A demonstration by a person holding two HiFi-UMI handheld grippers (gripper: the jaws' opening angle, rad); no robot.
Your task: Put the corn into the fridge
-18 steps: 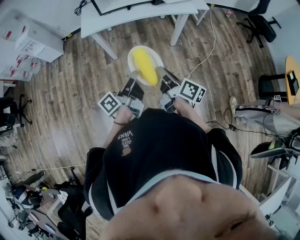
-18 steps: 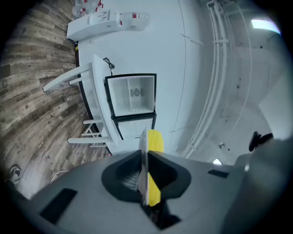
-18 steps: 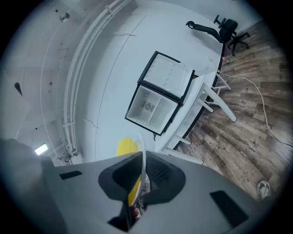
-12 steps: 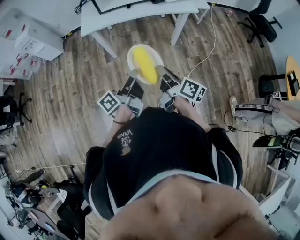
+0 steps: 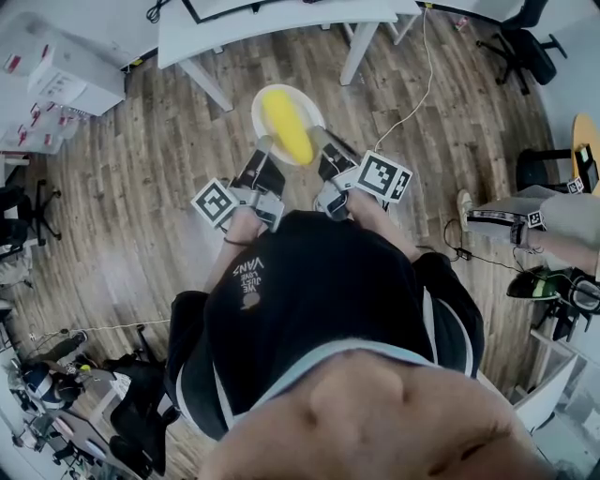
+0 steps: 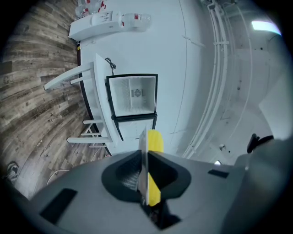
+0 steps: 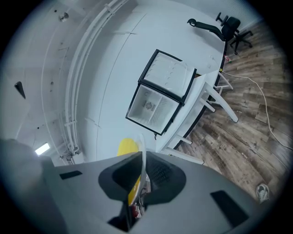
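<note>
A yellow corn cob lies on a white plate held out over the wooden floor. My left gripper is shut on the plate's left rim and my right gripper is shut on its right rim. In the left gripper view the plate shows edge-on between the jaws of the gripper, with the corn beside it. The right gripper view shows the same: gripper, plate edge, corn. Ahead, a small black-framed fridge stands open on a white table; its door is swung aside.
A white cable trails across the floor to the right of the plate. Office chairs stand at the far right, and another person's arm reaches in there. White boxes sit at the left.
The plate with the corn and both grippers have edged slightly forward toward the table. The arm at the right has shifted.
</note>
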